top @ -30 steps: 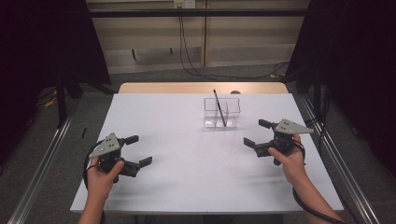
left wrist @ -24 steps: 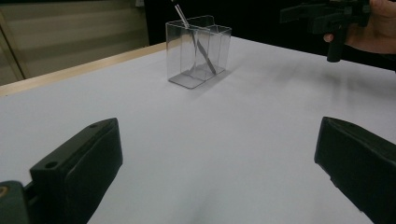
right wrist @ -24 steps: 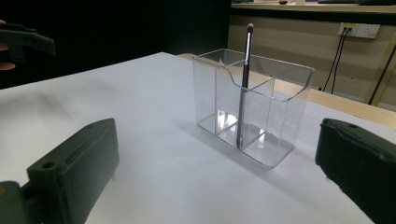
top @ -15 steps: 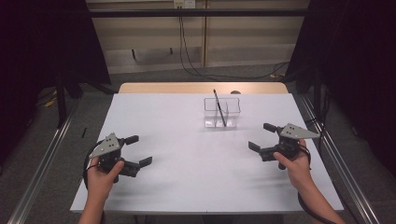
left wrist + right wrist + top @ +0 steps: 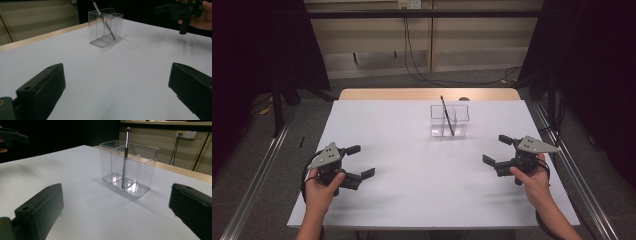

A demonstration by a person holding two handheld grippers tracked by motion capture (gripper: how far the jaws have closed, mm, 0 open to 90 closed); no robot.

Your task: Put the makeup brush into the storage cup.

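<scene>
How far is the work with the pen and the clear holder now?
Already done, it seems: the pen stands tilted inside the clear holder, in one of its compartments. In hand: nothing; the left tool and the right tool are both open, apart from the holder, over the white table. Left: no other loose item lies on the table, so probably little or nothing.

We see right gripper (image 5: 501, 151) drawn back from clear organizer (image 5: 449, 120), nearer table's (image 5: 412, 200) right front; jaws wide apart, nothing between.
</scene>
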